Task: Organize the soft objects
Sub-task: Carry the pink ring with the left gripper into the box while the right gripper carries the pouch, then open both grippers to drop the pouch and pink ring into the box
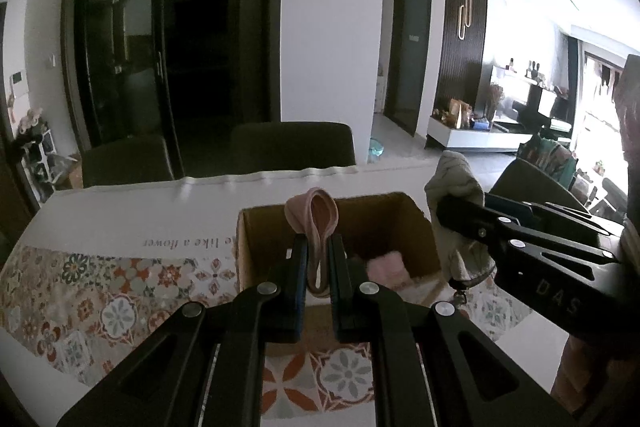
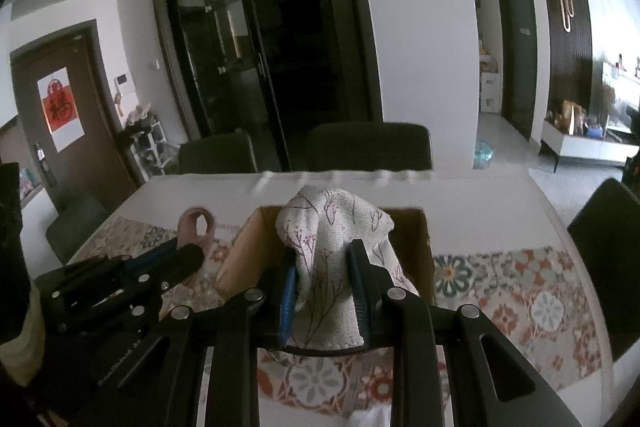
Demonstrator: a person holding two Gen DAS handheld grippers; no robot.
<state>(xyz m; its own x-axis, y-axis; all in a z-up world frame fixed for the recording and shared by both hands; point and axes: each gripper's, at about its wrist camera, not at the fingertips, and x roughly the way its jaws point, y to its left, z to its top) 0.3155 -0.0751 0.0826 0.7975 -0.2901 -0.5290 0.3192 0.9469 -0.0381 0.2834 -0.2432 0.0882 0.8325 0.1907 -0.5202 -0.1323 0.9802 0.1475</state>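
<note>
My left gripper [image 1: 318,247] is shut on a pink fabric band [image 1: 316,223], which loops up above the fingertips over the near edge of an open cardboard box [image 1: 416,239]. A pink fluffy item [image 1: 386,265] lies inside the box. My right gripper [image 2: 324,255] is shut on a beige cloth pouch with a branch print [image 2: 332,227], held above the same box [image 2: 416,247]. In the left wrist view the right gripper [image 1: 444,211] comes in from the right with the pouch [image 1: 454,183]. The right wrist view shows the left gripper [image 2: 196,251] at the left with the band [image 2: 196,223].
The box stands on a floral patterned runner [image 1: 120,291] laid over a white table [image 1: 132,203]. Dark chairs [image 1: 292,147] line the far side, and another chair [image 2: 608,259] stands at the right end. Glass doors and a white pillar rise behind.
</note>
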